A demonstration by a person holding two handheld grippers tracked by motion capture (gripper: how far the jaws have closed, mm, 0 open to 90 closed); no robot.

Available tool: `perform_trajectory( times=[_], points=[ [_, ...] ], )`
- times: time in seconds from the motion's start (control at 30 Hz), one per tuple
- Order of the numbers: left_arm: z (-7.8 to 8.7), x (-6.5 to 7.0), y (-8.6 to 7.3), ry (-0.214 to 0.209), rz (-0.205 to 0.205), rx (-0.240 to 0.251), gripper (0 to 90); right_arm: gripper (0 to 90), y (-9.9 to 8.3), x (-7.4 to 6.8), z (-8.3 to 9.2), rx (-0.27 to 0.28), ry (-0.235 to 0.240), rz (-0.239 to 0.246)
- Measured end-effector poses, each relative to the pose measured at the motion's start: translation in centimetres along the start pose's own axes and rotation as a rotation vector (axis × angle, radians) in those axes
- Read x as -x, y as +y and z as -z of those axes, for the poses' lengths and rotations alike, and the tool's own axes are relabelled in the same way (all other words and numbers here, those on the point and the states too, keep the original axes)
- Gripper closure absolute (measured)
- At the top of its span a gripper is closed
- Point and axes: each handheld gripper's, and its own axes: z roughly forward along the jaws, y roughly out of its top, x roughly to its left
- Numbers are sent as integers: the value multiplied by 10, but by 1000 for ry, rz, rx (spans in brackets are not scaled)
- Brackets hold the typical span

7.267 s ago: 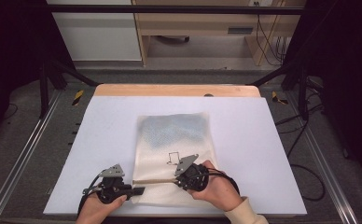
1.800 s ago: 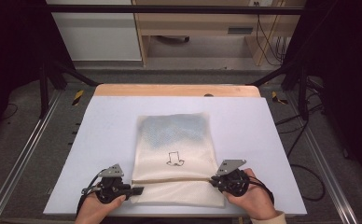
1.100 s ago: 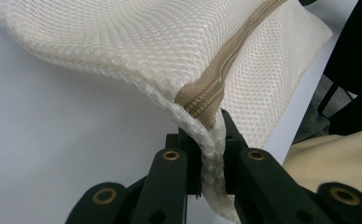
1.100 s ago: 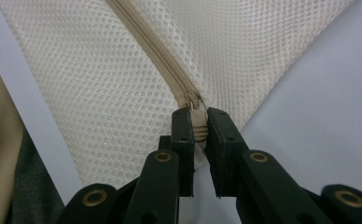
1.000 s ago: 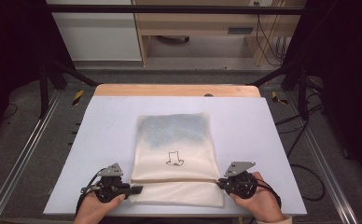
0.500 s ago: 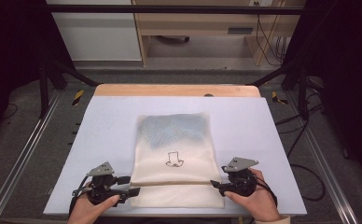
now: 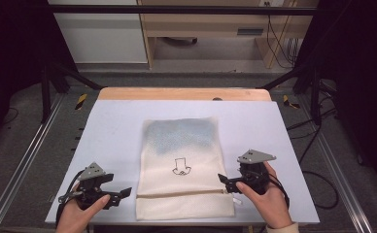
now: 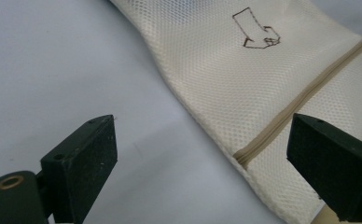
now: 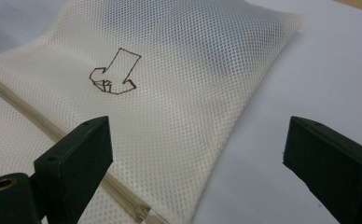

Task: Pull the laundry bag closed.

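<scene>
Since the earlier frames: both grippers let go of the bag and drawn outward to either side of it; jaws of both just opened, nothing between them. Bag left flat, in the same place as before.

Left gripper (image 7: 123,193): released, jaws spread wide, held in the left hand (image 7: 82,213) near the front left corner of the tabletop (image 7: 113,126). Tips turned toward the bag (image 7: 182,167), just beside its left edge, apart from it. In the left gripper view, left gripper (image 8: 202,163) above bare tabletop (image 8: 53,70), with the bag (image 8: 244,93) lying ahead and to the right, its side edge running between the two jaws.

Right gripper (image 7: 224,180): released, jaws spread wide, held in the right hand (image 7: 264,196) toward the front right of the tabletop. Tips turned toward the bag's right edge at the height of the zip (image 7: 181,194); touching or not could not be told from the high view. In the right gripper view, right gripper (image 9: 195,154) raised over the bag's edge, the bag (image 9: 179,60) under the left jaw, bare tabletop (image 9: 309,70) under the right.

Bag: cream mesh, flat at the middle of the tabletop, near edge almost at the front edge. Zip running across it close to the near end. Small drawn mark (image 7: 180,166) at its middle; greyish contents (image 7: 181,133) showing through the far half.

Wooden strip (image 7: 184,93) along the far edge of the tabletop.
</scene>
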Motion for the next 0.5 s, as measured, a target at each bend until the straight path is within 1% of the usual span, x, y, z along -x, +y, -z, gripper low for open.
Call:
perform_trajectory(
  times=[0.03, 0.07, 0.1, 0.13, 0.17, 0.2, 0.23, 0.27, 0.3, 0.33, 0.37, 0.4, 0.43, 0.5],
  points=[
    [0, -1, 4, 6, -8, -7, 84, 89, 13, 0, -1, -30, -8, 12],
    [0, -2, 7, 14, -10, -6, 84, 89, 13, 0, -1, -30, -8, 12],
    [1, -3, 11, 16, -17, -15, 84, 89, 17, 1, -2, -36, -13, 18],
    [1, -4, 16, 16, -19, -16, 84, 89, 23, 2, -4, -55, -18, 10],
    [1, -4, 24, 15, -31, -20, 84, 89, 28, 4, -7, -79, -26, 4],
    [1, -4, 29, 15, -44, -30, 84, 94, 35, 6, -11, -96, -48, -8],
    [-1, -3, 38, 23, -77, -55, 82, 102, 40, 8, -14, -101, -59, -16],
    [-2, -2, 47, 22, -89, -61, 80, 104, 47, 9, -19, -114, -58, -36],
    [-3, -2, 54, 17, -79, -46, 93, 101, 53, 10, -24, -124, -50, -42],
    [-5, -3, 61, 1, -71, -42, 100, 100, 58, 12, -28, -124, -45, -52],
    [-6, -3, 68, -22, -64, -49, 97, 94, 61, 13, -31, -131, -31, -64],
    [-9, -3, 73, -31, -67, -58, 84, 87, 65, 14, -35, -139, -16, -69],
    [-11, -3, 78, -35, -77, -71, 70, 88, 67, 14, -38, -144, -14, -76],
    [-13, -4, 84, -14, -78, -58, 81, 87, 71, 15, -42, -150, -35, -79]
  ],
)
